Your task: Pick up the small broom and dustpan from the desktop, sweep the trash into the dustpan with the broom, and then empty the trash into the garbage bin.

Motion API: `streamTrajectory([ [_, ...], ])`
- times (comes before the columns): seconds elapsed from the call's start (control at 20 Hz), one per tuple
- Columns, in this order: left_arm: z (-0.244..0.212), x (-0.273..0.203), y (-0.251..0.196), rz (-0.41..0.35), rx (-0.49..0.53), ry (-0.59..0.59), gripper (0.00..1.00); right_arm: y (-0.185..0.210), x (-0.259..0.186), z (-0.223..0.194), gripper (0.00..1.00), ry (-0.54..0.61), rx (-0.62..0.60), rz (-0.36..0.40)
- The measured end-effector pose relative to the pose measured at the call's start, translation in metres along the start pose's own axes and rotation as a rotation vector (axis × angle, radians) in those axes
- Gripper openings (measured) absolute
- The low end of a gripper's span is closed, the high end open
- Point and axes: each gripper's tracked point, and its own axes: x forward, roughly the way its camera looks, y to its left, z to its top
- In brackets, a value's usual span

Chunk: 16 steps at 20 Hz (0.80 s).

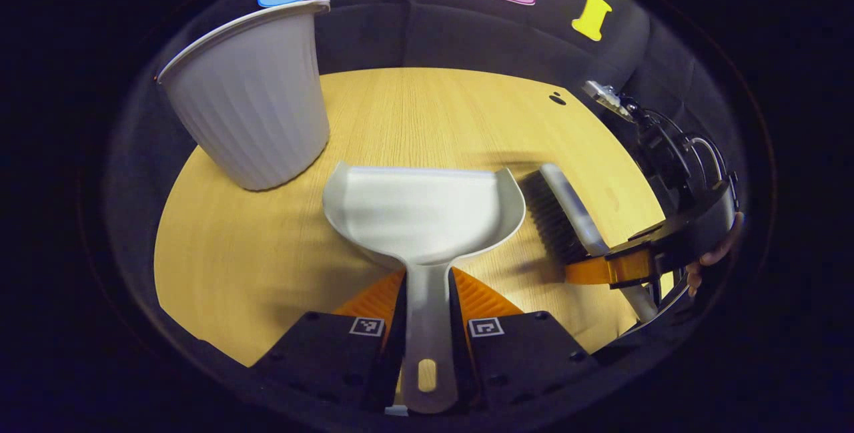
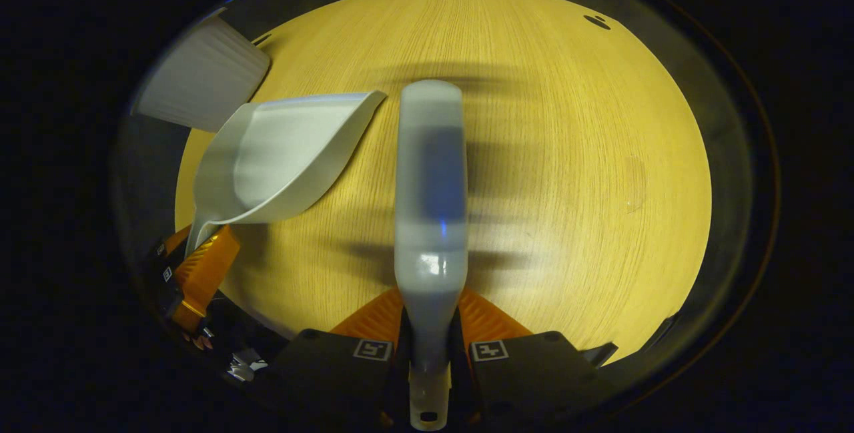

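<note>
The dustpan (image 1: 421, 209) is pinched by its handle between the two fingers of the left gripper (image 1: 427, 313), pan end pointing forward over the wooden desktop (image 1: 434, 113). Its handle end with the hanging slot is seen at the bottom of the left gripper view, partly cut off by the gripper body. No trash can be made out inside the pan.

The broom (image 2: 430, 206) is clamped by its handle between the fingers of the right gripper (image 2: 430, 326), back of the broom head facing the camera, so the bristles are hidden in the right gripper view. The head is blurred. In the left gripper view the dark bristles are seen just right of the dustpan, close to its right lip; whether they touch cannot be told. The right gripper is seen there too, with part of a hand (image 1: 714, 256) at the edge.

The garbage bin (image 1: 250, 96), ribbed and pale, stands on the desktop to the left of the dustpan, near it but apart. Its inside is not visible. In the right gripper view it is cut off at the upper left.

A small dark spot (image 1: 558, 99) is seen on the far desktop; what it is cannot be told.
</note>
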Motion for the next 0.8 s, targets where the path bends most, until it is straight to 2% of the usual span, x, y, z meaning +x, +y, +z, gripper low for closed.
streamTrajectory([
  [0.05, -0.009, 0.003, -0.001, -0.012, -0.035, 0.056, 0.3, 0.001, 0.0, 0.0, 0.31, 0.001, 0.004, 0.004],
  [0.15, -0.017, 0.011, -0.01, -0.05, -0.096, 0.091, 0.3, 0.001, -0.004, 0.004, 0.34, -0.018, 0.02, 0.028],
  [0.2, -0.017, 0.006, -0.015, -0.067, -0.103, 0.095, 0.31, 0.001, -0.007, 0.006, 0.43, -0.03, 0.025, 0.034],
  [0.35, -0.008, -0.005, -0.018, -0.093, -0.074, 0.073, 0.34, 0.005, -0.03, 0.015, 0.54, -0.088, 0.067, 0.069],
  [0.4, -0.004, -0.01, -0.015, -0.072, -0.057, 0.064, 0.52, 0.007, -0.039, 0.017, 0.57, -0.106, 0.084, 0.082],
  [0.45, -0.002, -0.018, -0.015, -0.068, -0.032, 0.053, 0.64, 0.008, -0.048, 0.019, 0.61, -0.131, 0.101, 0.095],
  [0.5, 0.0, -0.03, -0.014, -0.065, -0.008, 0.044, 0.66, 0.009, -0.059, 0.02, 0.72, -0.165, 0.106, 0.098],
  [0.55, 0.001, -0.043, -0.012, -0.058, 0.005, 0.035, 0.67, 0.004, -0.073, 0.023, 0.88, -0.207, 0.099, 0.085],
  [0.6, 0.003, -0.058, -0.014, -0.064, 0.016, 0.021, 0.68, 0.001, -0.088, 0.026, 0.98, -0.257, 0.083, 0.066],
  [0.65, 0.005, -0.077, -0.018, -0.079, 0.029, 0.005, 0.69, -0.001, -0.108, 0.029, 0.98, -0.318, 0.061, 0.049],
  [0.7, 0.01, -0.097, -0.021, -0.09, 0.041, -0.026, 0.69, -0.004, -0.128, 0.034, 0.92, -0.386, 0.036, 0.02],
  [0.75, 0.023, -0.121, -0.024, -0.094, 0.049, -0.09, 0.69, -0.007, -0.153, 0.04, 0.98, -0.47, 0.014, -0.015],
  [0.8, 0.038, -0.143, -0.027, -0.107, 0.054, -0.173, 0.68, -0.004, -0.179, 0.047, 0.98, -0.562, -0.005, -0.046],
])
